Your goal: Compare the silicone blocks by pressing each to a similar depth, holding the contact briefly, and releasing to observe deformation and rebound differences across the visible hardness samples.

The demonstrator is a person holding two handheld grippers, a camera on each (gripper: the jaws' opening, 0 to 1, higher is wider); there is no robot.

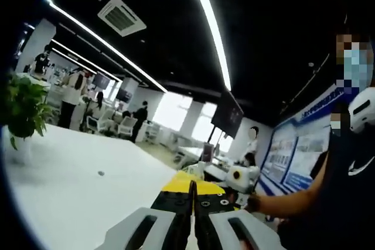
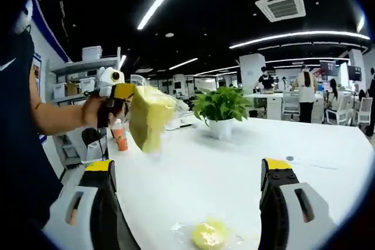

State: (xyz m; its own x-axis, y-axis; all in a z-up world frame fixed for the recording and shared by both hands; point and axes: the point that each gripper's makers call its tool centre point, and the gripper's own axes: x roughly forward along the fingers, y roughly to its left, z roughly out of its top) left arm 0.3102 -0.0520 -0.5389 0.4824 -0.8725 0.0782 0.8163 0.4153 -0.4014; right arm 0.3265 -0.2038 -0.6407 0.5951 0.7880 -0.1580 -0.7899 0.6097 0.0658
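— Yellow block (image 2: 149,116), where is it?

— Raised above the white table (image 2: 234,168), pinched by the left gripper (image 2: 126,106), which enters the right gripper view from the left. A bare forearm (image 2: 58,115) reaches in level, hand (image 2: 94,110) wrapped round the handle.

— And in its own view?

— The left gripper (image 1: 193,200) has its jaws pressed nearly together on the thin yellow edge.

— The right one?

— The right gripper (image 2: 190,174) is spread wide, low over the table. A second yellow piece (image 2: 210,235), wrapped in clear film, lies between its jaws. A potted plant (image 2: 221,109) stands behind.
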